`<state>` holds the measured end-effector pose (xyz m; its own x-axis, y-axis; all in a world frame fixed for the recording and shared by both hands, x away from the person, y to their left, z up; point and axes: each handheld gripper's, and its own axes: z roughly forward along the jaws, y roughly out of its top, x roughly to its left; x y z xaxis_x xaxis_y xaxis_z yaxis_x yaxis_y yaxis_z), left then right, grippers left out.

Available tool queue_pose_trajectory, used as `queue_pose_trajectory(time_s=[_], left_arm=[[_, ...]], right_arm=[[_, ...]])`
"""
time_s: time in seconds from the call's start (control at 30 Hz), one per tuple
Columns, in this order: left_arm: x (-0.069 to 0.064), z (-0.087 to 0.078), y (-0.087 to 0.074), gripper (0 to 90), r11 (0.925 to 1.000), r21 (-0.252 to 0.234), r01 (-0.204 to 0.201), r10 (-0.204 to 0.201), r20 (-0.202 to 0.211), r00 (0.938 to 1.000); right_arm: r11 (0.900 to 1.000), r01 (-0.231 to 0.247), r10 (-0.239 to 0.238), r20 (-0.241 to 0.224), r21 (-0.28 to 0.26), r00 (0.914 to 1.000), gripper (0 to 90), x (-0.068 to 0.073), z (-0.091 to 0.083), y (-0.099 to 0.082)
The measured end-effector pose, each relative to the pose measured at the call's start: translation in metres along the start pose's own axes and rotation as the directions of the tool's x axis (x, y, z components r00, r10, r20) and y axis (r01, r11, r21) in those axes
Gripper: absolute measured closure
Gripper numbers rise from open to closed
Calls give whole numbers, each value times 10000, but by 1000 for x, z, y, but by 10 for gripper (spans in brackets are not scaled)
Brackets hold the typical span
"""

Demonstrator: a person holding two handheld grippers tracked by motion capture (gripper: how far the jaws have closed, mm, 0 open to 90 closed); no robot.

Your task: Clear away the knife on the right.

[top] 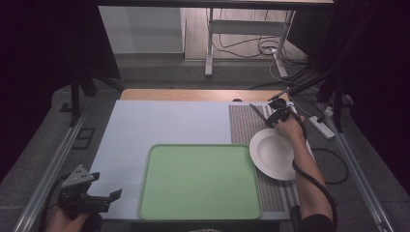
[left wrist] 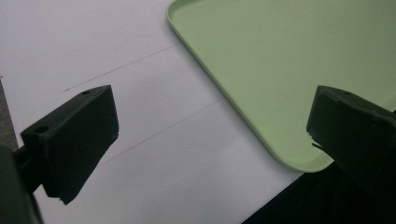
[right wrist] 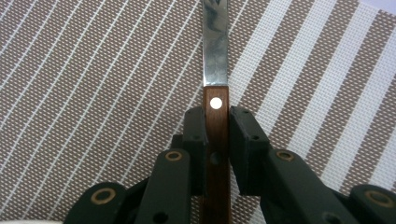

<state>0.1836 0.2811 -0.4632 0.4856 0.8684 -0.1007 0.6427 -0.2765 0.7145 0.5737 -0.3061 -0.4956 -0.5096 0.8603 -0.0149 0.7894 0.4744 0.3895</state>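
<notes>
I start with the desk (top: 145, 125), covered in a pale sheet, because its near edge is my first worry: my left gripper (top: 89, 195) hangs at the near left corner with its jaws wide apart and nothing between them. In the left gripper view the corner of the green tray (left wrist: 261, 70) lies just ahead of those jaws. If I swing that hand carelessly, I judge a jaw could catch the tray rim and shove it across the sheet or off the near edge.

The tray (top: 200, 181) sits empty at the middle of the near side, its right edge close to the white plate (top: 274, 153), which rests on the striped placemat (top: 244, 123) at the right. The mat itself is light woven stuff; dragging anything over it may bunch it and shift the plate.

My right gripper (top: 276, 116) is at the far end of that mat, just beyond the plate rim. Its jaws are closed on the wooden handle of the knife (right wrist: 215, 70), near the rivet, with the blade pointing away over the stripes. I cannot tell whether the knife is lifted or resting on the mat. The grip is narrow and the handle smooth, so I expect the blade could pivot or slip downward if I tilt quickly, and a falling tip might strike the plate.
</notes>
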Motion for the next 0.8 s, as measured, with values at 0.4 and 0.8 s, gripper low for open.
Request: queue_pose_trajectory(time_s=[0.4, 0.8], left_arm=[[0, 0, 0, 20, 10000, 23, -1, 1, -11, 10000], [-1, 0, 0, 20, 10000, 20, -41, 41, -51, 10000]], right_arm=[[9991, -93, 115, 519, -420, 9986, 776, -21, -17, -10], [9961, -280, 334, 623, -842, 9975, 776, -32, -43, -18]])
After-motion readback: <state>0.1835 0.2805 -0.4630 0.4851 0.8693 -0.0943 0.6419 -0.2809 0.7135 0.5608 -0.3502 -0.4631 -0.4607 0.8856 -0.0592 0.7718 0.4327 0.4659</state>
